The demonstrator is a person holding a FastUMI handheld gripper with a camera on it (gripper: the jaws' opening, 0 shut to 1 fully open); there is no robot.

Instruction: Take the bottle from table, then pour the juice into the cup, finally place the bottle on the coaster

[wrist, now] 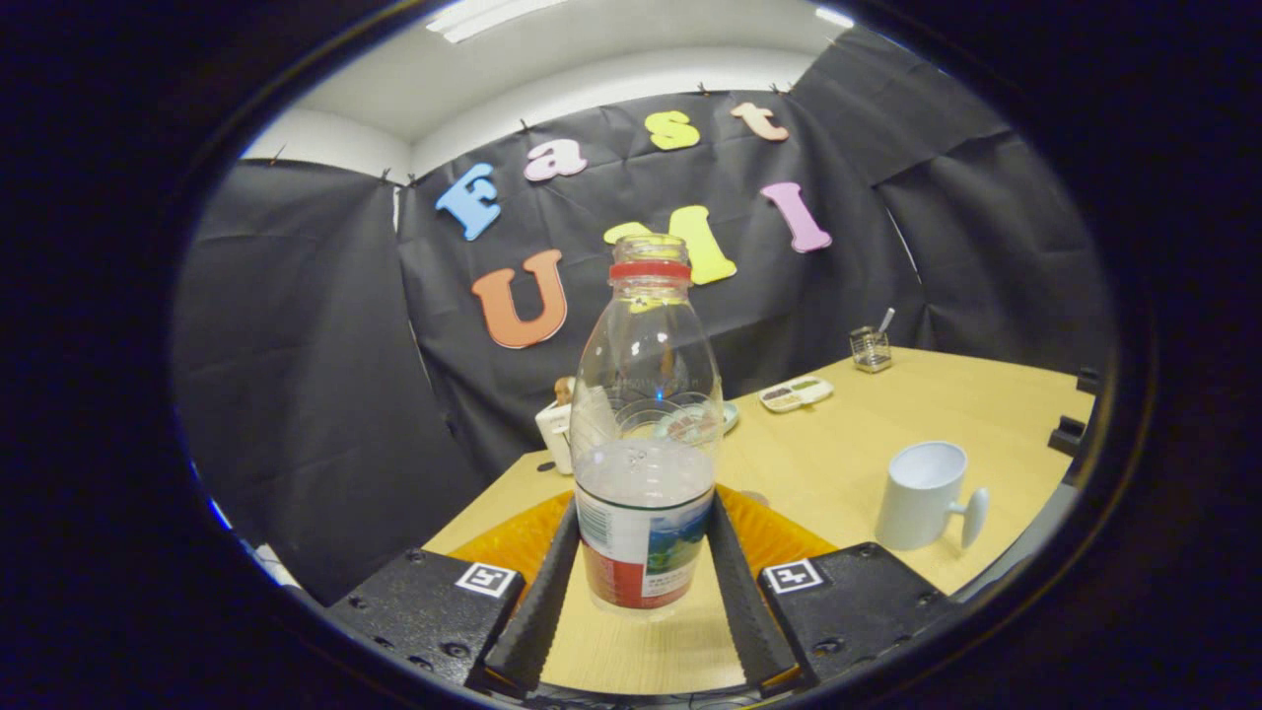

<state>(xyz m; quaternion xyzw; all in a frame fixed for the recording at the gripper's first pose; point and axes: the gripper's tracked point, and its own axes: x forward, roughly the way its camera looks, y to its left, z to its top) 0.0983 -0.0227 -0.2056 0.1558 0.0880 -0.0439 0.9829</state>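
The hand-held gripper (643, 552) holds the bottle (646, 424) between its two fingers, one finger pressed against each side of the labelled lower part. The bottle stands upright in the grip, its base seeming a little above the desk (887, 434), though I cannot tell for certain whether it touches. It is clear plastic with a red ring at the neck and no cap on its mouth; a wrapped label with a red band covers its bottom part, and a clear liquid fills it to just above the label, leaving the upper body empty.

Directly under and behind the bottle, just beyond the fingers, lies an orange ribbed coaster (779, 532). The desk is light wood and runs away ahead and to the right of the fingers. The booth's black cloth wall closes it in behind, with a white ceiling and a strip light above.

To the right of the fingers, near them, stands a white cup (922, 493) with its handle turned right; what it contains is not visible. Beyond the bottle to the left is a small white container (555, 434). Farther ahead and right lie a shallow divided tray (796, 393) with dark bits in it and a small glass holder (871, 348) with a utensil standing in it.
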